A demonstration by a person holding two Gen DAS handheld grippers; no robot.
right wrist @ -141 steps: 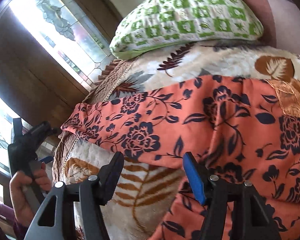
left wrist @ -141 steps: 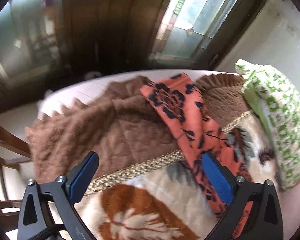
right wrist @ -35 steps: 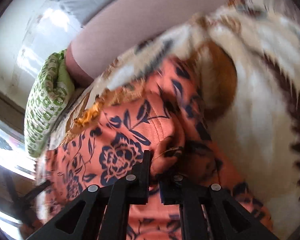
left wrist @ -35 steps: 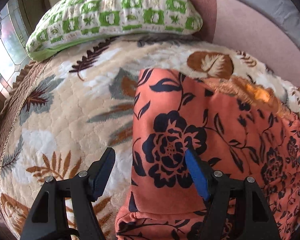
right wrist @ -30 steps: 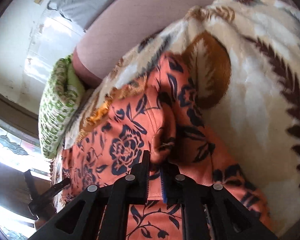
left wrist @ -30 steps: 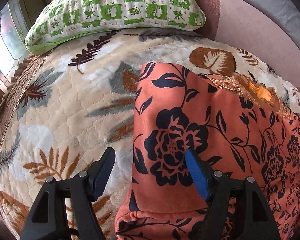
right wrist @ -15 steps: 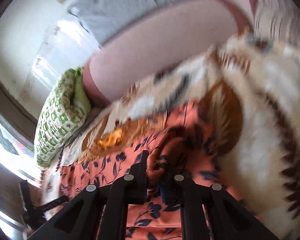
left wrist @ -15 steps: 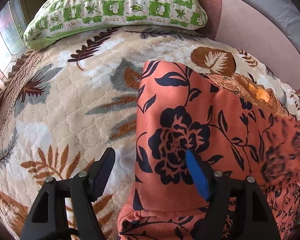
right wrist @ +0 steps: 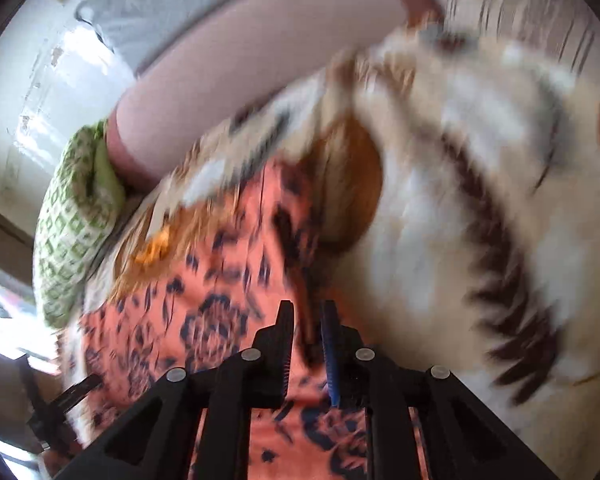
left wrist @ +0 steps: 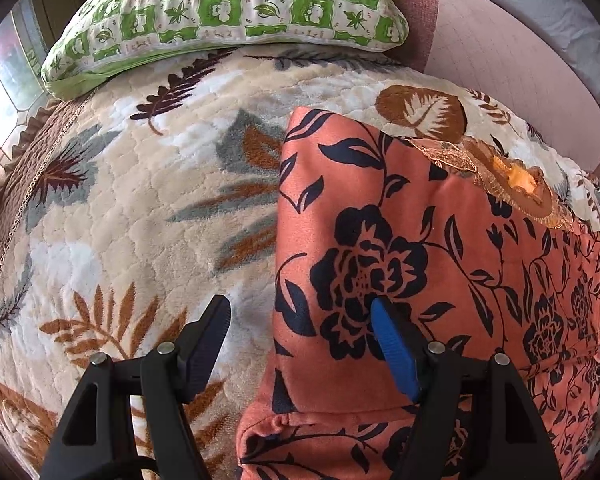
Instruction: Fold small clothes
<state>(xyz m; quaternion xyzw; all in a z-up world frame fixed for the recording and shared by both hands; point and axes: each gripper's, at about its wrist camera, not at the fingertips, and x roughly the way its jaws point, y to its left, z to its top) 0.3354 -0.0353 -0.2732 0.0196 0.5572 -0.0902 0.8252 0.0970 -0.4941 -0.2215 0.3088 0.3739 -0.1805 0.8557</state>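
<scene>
Across the right half of the left wrist frame, our orange floral garment (left wrist: 440, 248) lies partly folded on the leaf-print blanket (left wrist: 140, 208). Our left hand-held gripper (left wrist: 300, 316) hangs released above its edge; the right hand-held gripper (right wrist: 306, 324) is nearly clenched, fabric apparently between, so further folds remain.

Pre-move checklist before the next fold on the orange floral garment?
1. Left gripper open: ok.
2. Left gripper straddles the orange floral garment's left edge: ok.
3. Right gripper holding fabric: cannot tell, jaws nearly shut, view blurred.
4. Garment flat on the leaf-print blanket: not ok, near edge bunched.
5. Green checked pillow apart from garment: ok.
</scene>
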